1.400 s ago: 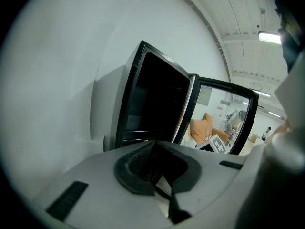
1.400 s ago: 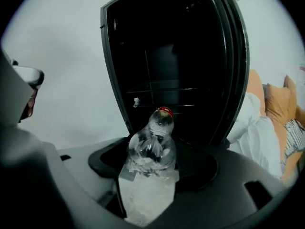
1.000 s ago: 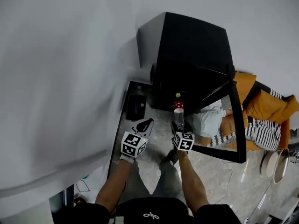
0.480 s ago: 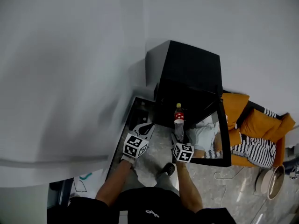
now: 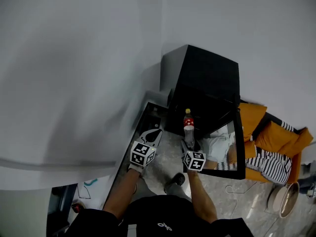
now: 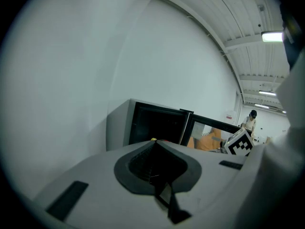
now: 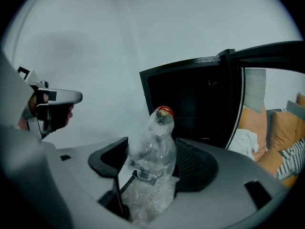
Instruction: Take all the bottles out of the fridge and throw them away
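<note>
White walls (image 5: 74, 58), marbled floor (image 5: 165, 154), black fridge (image 5: 207, 78) with its door (image 5: 242, 142) open. Your right tool (image 5: 189, 143) clamps a clear, crumpled, red-capped bottle (image 5: 188, 126) upright just outside the fridge; your left tool (image 5: 155, 133) is closed on nothing.

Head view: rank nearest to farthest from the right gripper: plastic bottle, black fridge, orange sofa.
1. Clear plastic bottle with red cap: held by the right gripper.
2. Black box-shaped fridge: straight ahead, open.
3. Orange sofa: far right, beyond the fridge's glass door.
</note>
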